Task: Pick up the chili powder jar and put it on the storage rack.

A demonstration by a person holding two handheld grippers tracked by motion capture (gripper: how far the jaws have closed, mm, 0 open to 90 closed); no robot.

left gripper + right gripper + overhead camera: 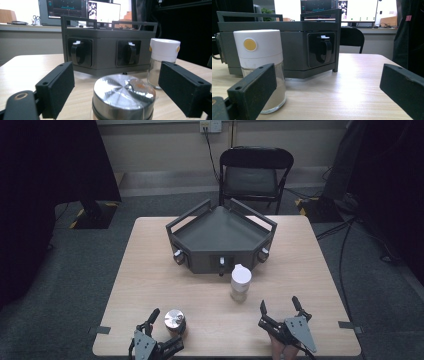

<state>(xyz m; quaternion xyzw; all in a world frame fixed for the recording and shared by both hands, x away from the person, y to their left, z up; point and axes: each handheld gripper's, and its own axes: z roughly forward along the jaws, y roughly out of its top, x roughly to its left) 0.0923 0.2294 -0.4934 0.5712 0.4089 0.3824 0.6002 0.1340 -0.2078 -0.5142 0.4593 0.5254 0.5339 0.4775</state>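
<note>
Two jars stood untouched: your left gripper point(162, 320), fingers spread wide, flanked the steel-lidded jar point(174, 320) at lower left. Your right gripper point(280, 306) gaped empty, lower right; nothing was lifted yet.

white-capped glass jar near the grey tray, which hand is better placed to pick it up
Right, probably. The right tool is open and nearer the white-capped glass jar, which stands ahead by its left jaw. The left tool is open around the silver-lidded metal jar.

High view overhead, facing table point(150, 270). Both gripper views low, near tabletop, sharing grey tray point(105, 50) and white-capped jar point(259, 62).
</note>
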